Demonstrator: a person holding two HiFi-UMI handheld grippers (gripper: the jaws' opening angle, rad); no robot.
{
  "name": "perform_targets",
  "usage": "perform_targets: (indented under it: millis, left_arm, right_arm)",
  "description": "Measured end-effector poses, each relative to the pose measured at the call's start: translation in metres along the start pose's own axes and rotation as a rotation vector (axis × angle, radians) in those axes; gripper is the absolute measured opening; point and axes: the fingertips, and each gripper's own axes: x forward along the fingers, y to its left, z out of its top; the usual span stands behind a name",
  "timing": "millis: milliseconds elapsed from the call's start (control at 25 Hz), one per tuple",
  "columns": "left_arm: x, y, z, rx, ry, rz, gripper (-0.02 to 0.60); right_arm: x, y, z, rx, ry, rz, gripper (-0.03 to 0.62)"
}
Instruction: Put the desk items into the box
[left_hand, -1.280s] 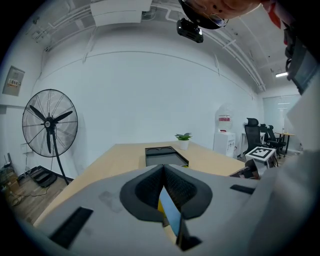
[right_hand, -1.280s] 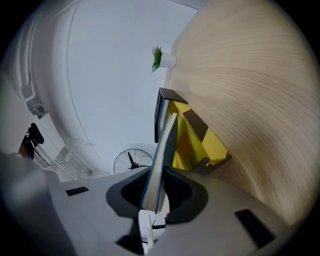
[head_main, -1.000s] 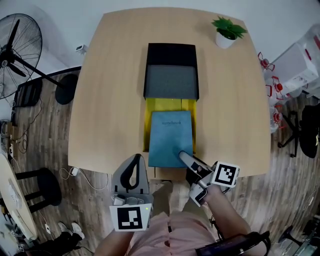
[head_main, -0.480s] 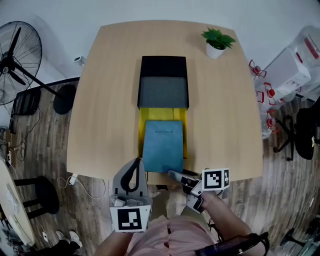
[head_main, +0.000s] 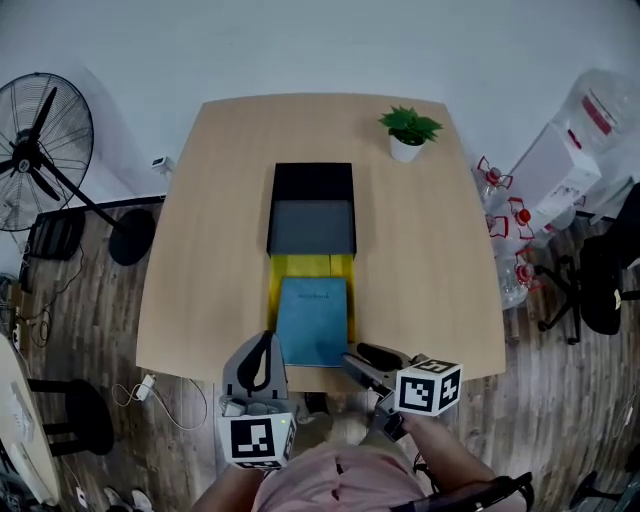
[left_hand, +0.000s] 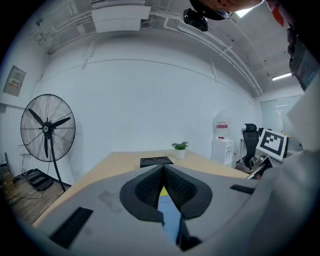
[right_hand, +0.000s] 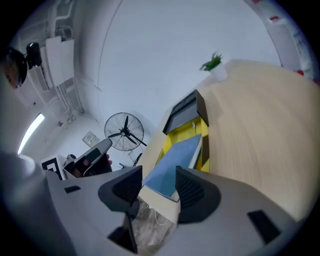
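A blue notebook (head_main: 312, 320) lies flat on top of an open yellow box (head_main: 272, 290) at the table's near edge. Behind the box lies a black lid (head_main: 312, 225) with a grey inner face. My right gripper (head_main: 356, 354) is open just off the notebook's near right corner, with nothing between its fingers. In the right gripper view the notebook (right_hand: 175, 162) and yellow box (right_hand: 187, 132) show beyond the open right gripper (right_hand: 159, 187). My left gripper (head_main: 263, 338) is shut and empty, below the table edge left of the notebook. The left gripper (left_hand: 162, 172) shows closed pads.
The light wooden table (head_main: 210, 260) carries a small potted plant (head_main: 406, 135) at its far right. A standing fan (head_main: 40, 140) is on the floor to the left. A white box with bottles (head_main: 560, 160) and an office chair (head_main: 605, 280) stand to the right.
My right gripper has drawn back from the notebook's near corner to the table edge. The head view has pulled back and shows more of the room. The left gripper has barely moved.
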Motion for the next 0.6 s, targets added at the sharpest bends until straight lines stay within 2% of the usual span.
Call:
perform_targets:
  millis: [200,280,320,440,600]
  left_arm:
    - [0.003,-0.001,0.006,0.004,-0.005,-0.005,0.011]
    - [0.004,-0.004,-0.003,0.003,0.007,-0.01,0.011]
    - [0.004,-0.006,-0.009,-0.003,0.021,-0.012,0.011]
    - [0.002,-0.014,-0.034,-0.016,0.085,-0.033,0.011]
    - [-0.007,-0.031,-0.068,0.004,0.148,-0.084,0.011]
  right_arm:
    - [-0.007,0.023,0.033,-0.152,-0.127,-0.014,0.102]
    - [-0.003,0.028,0.031,-0.215,-0.137,-0.008,0.021]
    - [0.0,0.03,0.025,-0.258,-0.125,-0.004,0.002]
    - [0.01,0.038,0.0,-0.375,-0.051,0.012,0.002]
    - [0.017,0.043,-0.032,-0.426,0.025,0.027,0.002]
